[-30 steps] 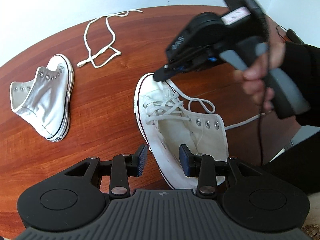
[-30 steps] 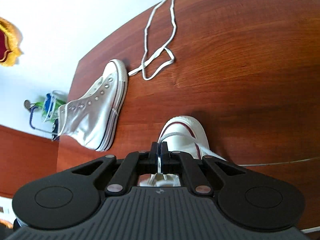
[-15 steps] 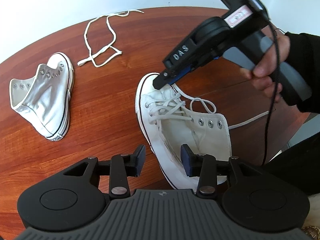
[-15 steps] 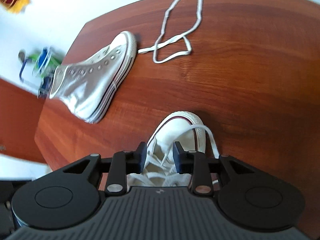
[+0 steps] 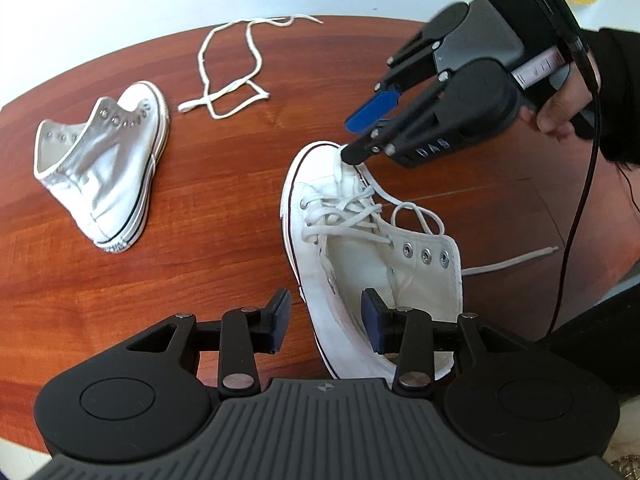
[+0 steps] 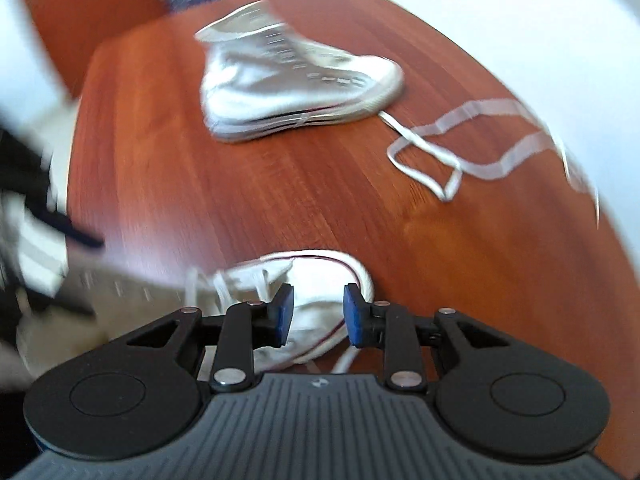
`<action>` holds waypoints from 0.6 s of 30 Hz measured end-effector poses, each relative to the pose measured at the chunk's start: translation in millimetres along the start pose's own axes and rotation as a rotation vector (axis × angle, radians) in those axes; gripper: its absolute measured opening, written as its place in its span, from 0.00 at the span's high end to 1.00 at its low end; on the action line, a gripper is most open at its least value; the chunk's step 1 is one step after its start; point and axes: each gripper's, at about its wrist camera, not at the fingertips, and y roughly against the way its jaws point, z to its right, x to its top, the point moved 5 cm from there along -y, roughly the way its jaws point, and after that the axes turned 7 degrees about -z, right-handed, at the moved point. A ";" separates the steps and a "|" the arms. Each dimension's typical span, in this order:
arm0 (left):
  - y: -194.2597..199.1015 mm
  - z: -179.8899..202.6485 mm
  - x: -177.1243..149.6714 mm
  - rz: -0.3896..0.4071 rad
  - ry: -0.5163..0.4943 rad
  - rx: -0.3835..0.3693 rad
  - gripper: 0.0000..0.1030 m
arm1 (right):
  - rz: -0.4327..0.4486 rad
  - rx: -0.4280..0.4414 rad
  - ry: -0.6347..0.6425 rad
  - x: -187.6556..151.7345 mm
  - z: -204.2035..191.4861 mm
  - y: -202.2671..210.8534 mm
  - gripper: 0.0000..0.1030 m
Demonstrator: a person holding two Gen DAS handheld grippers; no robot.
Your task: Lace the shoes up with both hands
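Observation:
A white high-top shoe point(image 5: 352, 248), partly laced, lies on the wooden table point(image 5: 200, 248), toe pointing away. Its lace ends trail right point(image 5: 508, 264). My left gripper point(image 5: 325, 316) is open, hovering over the shoe's near left side. My right gripper point(image 5: 360, 136) is open above the shoe's toe; in its own blurred view point(image 6: 317, 312) the open fingers straddle the toe cap point(image 6: 320, 276). A second unlaced white shoe point(image 5: 108, 164) lies on its side at the left. A loose white lace point(image 5: 228, 76) lies at the back.
The table's rounded far edge point(image 5: 120, 52) borders a white floor. A black cable point(image 5: 576, 208) hangs from the right gripper's handle. In the right wrist view the second shoe point(image 6: 288, 84) and loose lace point(image 6: 472, 140) lie beyond the toe.
My right gripper, shut on the lace a second ago, has opened, let go and swung round over the toe. The left gripper has stayed open and barely moved.

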 end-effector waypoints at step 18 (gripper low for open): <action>5.9 20.1 -5.0 0.018 0.148 0.087 0.59 | -0.010 -0.075 0.733 -14.7 -33.0 -30.8 0.86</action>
